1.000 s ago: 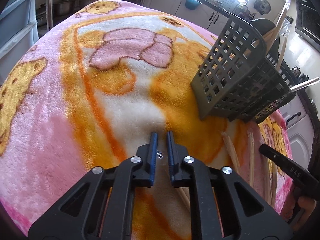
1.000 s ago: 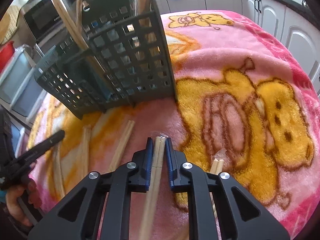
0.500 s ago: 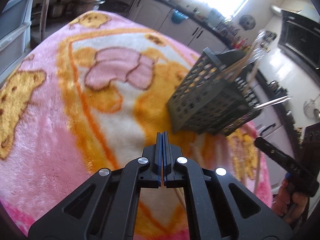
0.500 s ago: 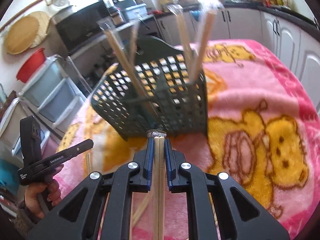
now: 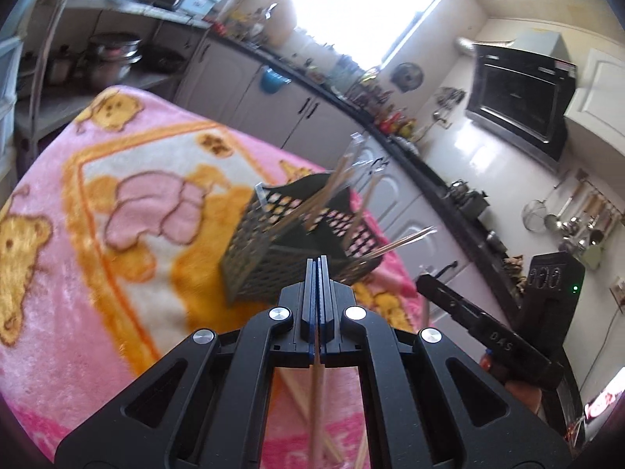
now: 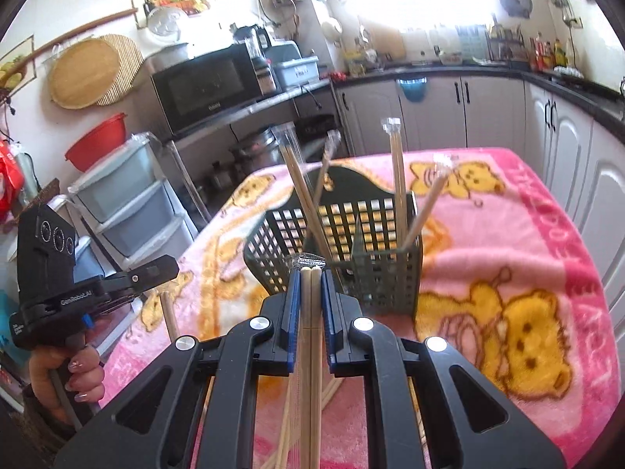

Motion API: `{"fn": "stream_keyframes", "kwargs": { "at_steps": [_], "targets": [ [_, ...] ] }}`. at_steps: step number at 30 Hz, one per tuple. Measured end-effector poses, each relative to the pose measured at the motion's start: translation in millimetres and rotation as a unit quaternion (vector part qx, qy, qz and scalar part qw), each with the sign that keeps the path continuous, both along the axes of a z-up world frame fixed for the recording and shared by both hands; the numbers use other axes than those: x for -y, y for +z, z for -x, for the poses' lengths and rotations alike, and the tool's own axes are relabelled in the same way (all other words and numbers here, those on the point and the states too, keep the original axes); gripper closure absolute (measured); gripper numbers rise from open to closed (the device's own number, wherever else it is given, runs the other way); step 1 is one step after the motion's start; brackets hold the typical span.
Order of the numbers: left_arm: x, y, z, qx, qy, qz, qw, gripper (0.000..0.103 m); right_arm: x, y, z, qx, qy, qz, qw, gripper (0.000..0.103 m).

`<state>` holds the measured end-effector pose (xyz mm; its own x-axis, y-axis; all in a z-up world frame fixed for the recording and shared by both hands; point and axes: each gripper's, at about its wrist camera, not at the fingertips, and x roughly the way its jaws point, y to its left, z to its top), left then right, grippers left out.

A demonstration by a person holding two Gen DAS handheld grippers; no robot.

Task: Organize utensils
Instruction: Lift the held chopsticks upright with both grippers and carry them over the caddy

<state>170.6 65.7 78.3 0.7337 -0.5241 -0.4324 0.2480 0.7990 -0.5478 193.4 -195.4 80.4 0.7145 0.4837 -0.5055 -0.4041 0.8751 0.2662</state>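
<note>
A dark grey lattice utensil basket point(image 6: 351, 234) stands on the pink bear blanket point(image 6: 508, 242) with several wrapped chopstick pairs point(image 6: 398, 179) upright in it. My right gripper point(image 6: 311, 271) is shut on a wrapped chopstick pair point(image 6: 311, 332), raised just in front of the basket. My left gripper point(image 5: 318, 262) is shut on a thin chopstick pair point(image 5: 317, 394), raised and short of the basket point(image 5: 273, 246). Loose chopsticks point(image 5: 297, 391) lie on the blanket under it. Each gripper shows in the other's view, the right one point(image 5: 480, 332) and the left one point(image 6: 97, 293).
White cabinets point(image 6: 449, 117) and a dark counter run behind the table. A microwave point(image 6: 203, 86) and grey drawers point(image 6: 129, 203) stand at the left. An oven point(image 5: 519, 101) is at the right. The blanket edge falls away close to the basket.
Both grippers have lifted away from the blanket and tilted up toward the basket. My left gripper closed on chopsticks and rose. My right gripper rose with its pair.
</note>
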Motion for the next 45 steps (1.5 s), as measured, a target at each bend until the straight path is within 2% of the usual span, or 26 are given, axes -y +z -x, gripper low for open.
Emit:
{"fn": "stream_keyframes", "kwargs": {
  "at_steps": [10,19,28,35,45],
  "targets": [
    [18,39,8,0.046,-0.035,0.011,0.9983,0.103,7,21,8,0.033,-0.005,-0.012,0.999,0.092],
    [31,64,3,0.074,-0.047,0.007,0.9961,0.103,11,36,8,0.050,-0.010,-0.024,0.998,0.092],
    [39,95,-7,0.103,-0.053,0.010,0.9933,0.103,15,58,4,0.087,-0.012,-0.034,0.996,0.092],
    [49,117,-17,0.126,-0.058,0.010,0.9902,0.103,13,75,-10,0.120,-0.017,-0.038,0.992,0.092],
    [50,143,-50,0.145,-0.042,-0.009,0.9886,0.103,3,106,-44,0.183,-0.035,-0.022,0.982,0.092]
  ]
}}
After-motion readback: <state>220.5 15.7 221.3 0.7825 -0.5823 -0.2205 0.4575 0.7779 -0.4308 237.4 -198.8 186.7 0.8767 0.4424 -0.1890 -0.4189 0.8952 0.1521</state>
